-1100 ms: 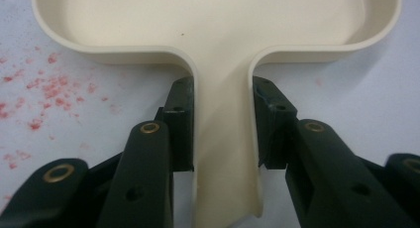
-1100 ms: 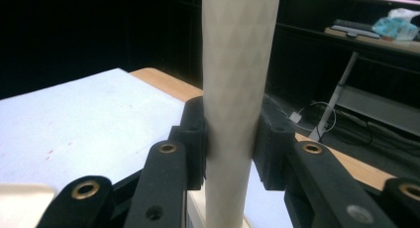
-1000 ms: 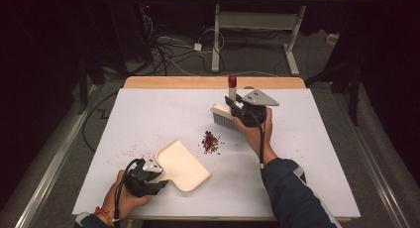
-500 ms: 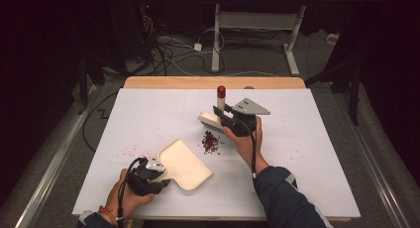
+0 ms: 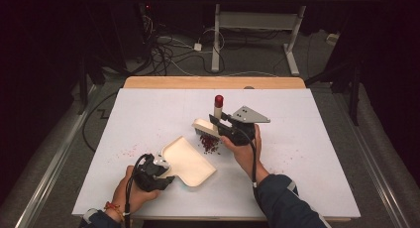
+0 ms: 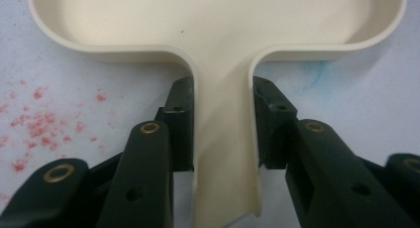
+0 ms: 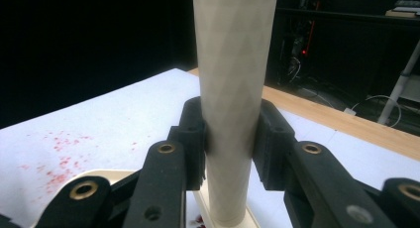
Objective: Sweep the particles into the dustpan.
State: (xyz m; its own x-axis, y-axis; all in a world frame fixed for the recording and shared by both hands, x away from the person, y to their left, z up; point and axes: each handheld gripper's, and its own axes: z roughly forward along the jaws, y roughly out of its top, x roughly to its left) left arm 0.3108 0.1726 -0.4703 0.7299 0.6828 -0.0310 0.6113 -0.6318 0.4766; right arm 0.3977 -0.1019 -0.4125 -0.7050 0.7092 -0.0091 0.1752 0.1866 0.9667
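Item: sweeping-up, mid-step.
Left tongs [image 6: 223,134]: closed on the handle of the cream dustpan [image 5: 187,161], which lies flat on the white worktop [image 5: 317,139], near left of centre.
Right tongs [image 7: 230,139]: closed on the upright handle of the brush [image 5: 207,126], its head at the far edge of the red crumb pile [image 5: 210,143].
Judged next: draw the brush nearward and left so the pile enters the dustpan mouth; loose red specks lie left.

Dark room, grey floor [image 5: 59,153]. White-topped table [image 5: 317,153] with wood far edge. Tangled cables [image 5: 168,49] on floor beyond, white desk frame [image 5: 257,20] behind. Black surroundings both sides.
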